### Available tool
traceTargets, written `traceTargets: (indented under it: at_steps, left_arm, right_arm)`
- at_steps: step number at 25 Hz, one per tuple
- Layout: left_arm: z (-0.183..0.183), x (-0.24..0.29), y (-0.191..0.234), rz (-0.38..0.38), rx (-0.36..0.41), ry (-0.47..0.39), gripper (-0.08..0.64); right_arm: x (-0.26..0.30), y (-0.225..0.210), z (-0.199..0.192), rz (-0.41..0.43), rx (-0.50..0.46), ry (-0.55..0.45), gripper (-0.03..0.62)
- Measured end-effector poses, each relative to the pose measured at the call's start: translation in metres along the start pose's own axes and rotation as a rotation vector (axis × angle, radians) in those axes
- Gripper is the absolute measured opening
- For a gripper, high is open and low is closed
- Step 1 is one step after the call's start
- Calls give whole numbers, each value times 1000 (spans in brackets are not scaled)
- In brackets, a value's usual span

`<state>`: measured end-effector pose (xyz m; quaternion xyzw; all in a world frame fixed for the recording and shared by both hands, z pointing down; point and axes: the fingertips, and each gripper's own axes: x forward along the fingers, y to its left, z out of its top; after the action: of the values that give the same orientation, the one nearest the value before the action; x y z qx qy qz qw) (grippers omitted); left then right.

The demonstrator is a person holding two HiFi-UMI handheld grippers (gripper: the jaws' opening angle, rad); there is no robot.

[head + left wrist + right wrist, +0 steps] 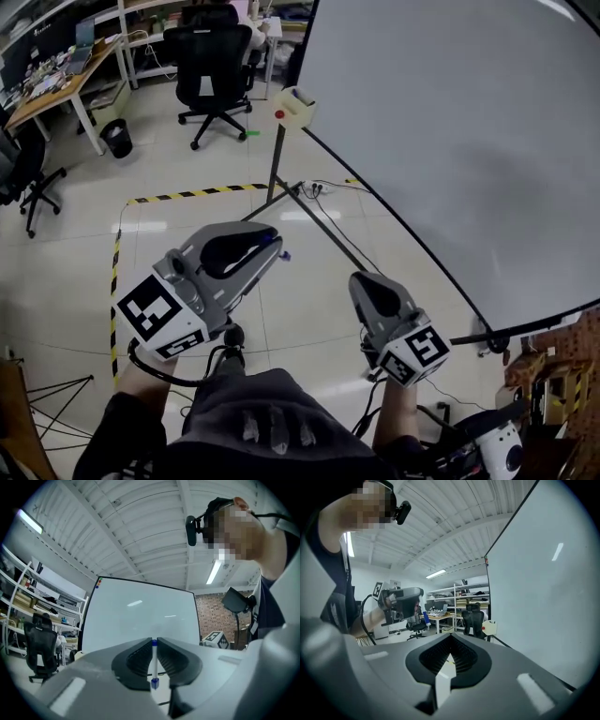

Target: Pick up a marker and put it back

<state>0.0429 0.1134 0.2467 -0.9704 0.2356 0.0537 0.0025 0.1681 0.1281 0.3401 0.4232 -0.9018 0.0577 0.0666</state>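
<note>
White glossy board takes up the right half of the scene: 1 whiteboard (450, 141) on a stand, its surface bare as far as can be seen. Far left, by the desks, stand 2 black office chairs (214, 66) and 1 dark bin (116, 138). Nearer are 2 hand-held grippers. The left gripper (153, 642) has its jaws clamped on the marker; the right gripper (451, 638) has its jaws brought together at the tips with nothing between them. At the far-left corner of the board sits 1 cream holder box (296, 105) with a red dot on its side, well apart from both grippers; it is probably where the marker goes back, though its inside cannot be seen from here. Smallest is the task's thing: 1 marker (153, 665), a thin white barrel with blue at both visible ends, pinched between the left gripper's ribbed pads in mid air, near the person and left of the board. It looks light and stiff, so weight should be no trouble, but the smooth round plastic is likely slippery and could roll or swing in a 2-pad grip. The middle of the barrel, as held now, seems the best place, leaving 1 end free to lead into the holder. No other marker shows.
</note>
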Motion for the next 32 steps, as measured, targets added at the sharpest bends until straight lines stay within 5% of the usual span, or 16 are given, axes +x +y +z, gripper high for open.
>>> traceTargets:
  at_steps: [15, 32]
  left_arm:
    - [-4, 17, 190, -43, -51, -26, 37]
    - [-23, 149, 359, 78, -23, 51, 37]
  right_arm:
    - [178, -45, 45, -19, -51, 40, 2]
    - [330, -205, 72, 125, 1, -13, 2]
